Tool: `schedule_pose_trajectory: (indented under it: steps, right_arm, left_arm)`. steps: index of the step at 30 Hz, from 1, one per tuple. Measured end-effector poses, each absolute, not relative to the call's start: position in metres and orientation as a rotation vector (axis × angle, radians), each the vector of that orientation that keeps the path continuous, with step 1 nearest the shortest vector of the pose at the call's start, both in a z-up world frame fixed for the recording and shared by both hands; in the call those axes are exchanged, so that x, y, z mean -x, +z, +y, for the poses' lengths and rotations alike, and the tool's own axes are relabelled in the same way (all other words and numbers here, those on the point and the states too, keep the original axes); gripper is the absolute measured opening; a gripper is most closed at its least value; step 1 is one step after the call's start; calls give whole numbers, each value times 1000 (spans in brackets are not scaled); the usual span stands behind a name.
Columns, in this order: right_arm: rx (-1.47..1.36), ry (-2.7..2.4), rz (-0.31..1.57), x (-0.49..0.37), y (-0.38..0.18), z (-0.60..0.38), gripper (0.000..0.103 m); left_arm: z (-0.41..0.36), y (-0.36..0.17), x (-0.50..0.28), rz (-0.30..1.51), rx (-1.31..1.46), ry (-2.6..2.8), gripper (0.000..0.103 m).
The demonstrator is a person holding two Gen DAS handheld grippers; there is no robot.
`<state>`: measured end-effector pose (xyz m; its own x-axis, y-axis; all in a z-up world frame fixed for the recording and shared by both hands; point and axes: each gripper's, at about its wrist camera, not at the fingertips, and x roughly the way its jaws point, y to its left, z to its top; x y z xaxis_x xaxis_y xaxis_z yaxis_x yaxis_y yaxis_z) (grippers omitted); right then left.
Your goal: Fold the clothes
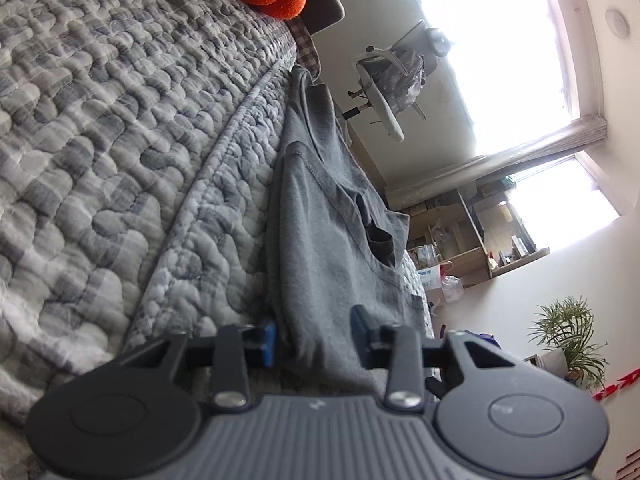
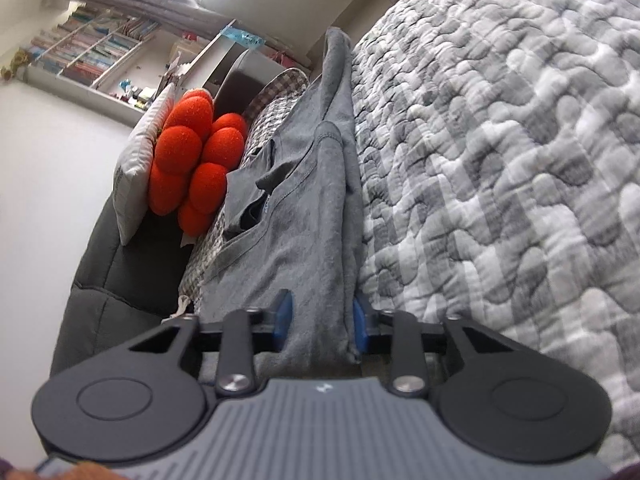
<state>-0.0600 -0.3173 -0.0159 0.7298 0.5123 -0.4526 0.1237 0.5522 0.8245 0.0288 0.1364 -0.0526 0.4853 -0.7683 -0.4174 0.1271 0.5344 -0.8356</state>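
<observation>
Jaws of the left gripper [image 1: 313, 342] stand apart in the left wrist view, with the near edge of a gray shirt [image 1: 332, 224] lying between them; no pinch shows. That shirt stretches toward 12 o'clock along the quilt [image 1: 120, 140] of a bed, its neckline at about 1 o'clock.

Over in the right wrist view, the right gripper [image 2: 320, 320] is also parted, blue pads either side of a bunched shirt edge. An orange cushion [image 2: 196, 160] sits at 10 o'clock. Closing on only one layer could drag the shirt crooked; uneven pulls would wrinkle any fold.
</observation>
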Motion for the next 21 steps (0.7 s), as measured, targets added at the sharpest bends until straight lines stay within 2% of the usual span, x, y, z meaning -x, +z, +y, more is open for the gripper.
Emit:
schedule_pose_trajectory:
  steps: [1,4,21]
  right_arm:
    - [-977,257,743,60,-16,-317,16]
    - [-974,257,745,58,-18,-315,9]
    - [-1001,353,683,86,9,-315,8]
  left_arm:
    - [137,-54,-29,904,842,-628,17]
    - [137,-56,-27,899,861,-614,10]
    - [156,-24,16,811,913,-611,8]
